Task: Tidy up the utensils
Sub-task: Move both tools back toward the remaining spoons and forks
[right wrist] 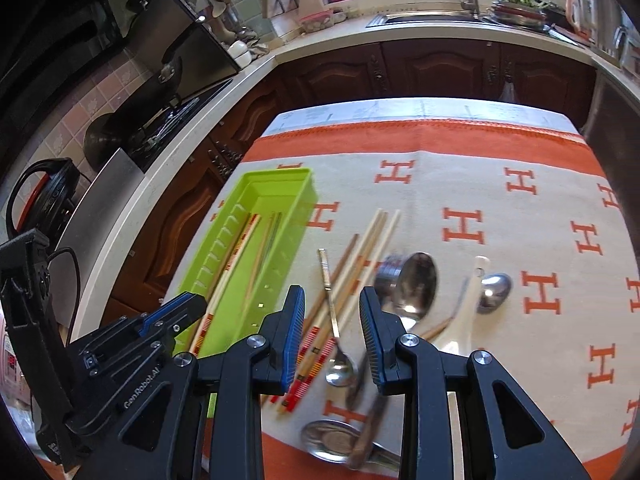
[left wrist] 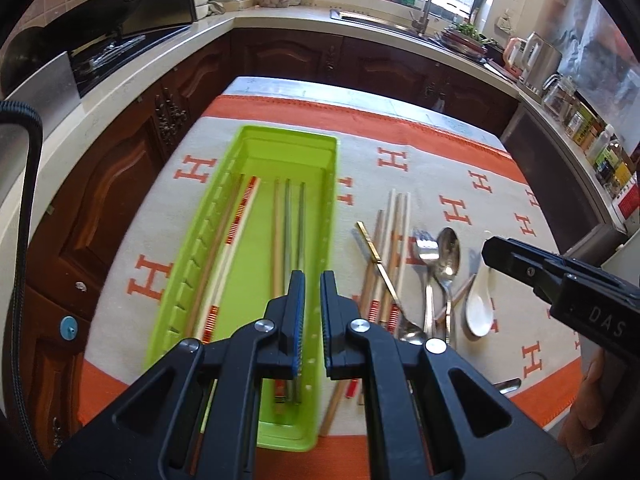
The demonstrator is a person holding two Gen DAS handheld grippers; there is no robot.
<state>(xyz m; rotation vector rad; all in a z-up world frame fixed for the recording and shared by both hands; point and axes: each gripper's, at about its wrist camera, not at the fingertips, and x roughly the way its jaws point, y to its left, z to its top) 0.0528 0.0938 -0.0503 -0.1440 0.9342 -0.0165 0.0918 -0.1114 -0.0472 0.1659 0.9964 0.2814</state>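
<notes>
Left gripper (left wrist: 311, 280) jaws slightly apart, empty, above green tray (left wrist: 256, 148). Right gripper (right wrist: 331, 300) jaws wide, empty, over loose chopsticks (right wrist: 362, 256) and spoons (right wrist: 416, 284).

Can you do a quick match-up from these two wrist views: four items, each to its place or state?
Items:
1. metal chopsticks
2. white ceramic spoon
3. right gripper
4. green tray

Place or state:
A. open, above loose utensils
B. on the cloth, right of the metal spoons
C. inside the tray
D. on the cloth, left of the loose chopsticks

Pairs: 1-C, 2-B, 3-A, 4-D
</notes>
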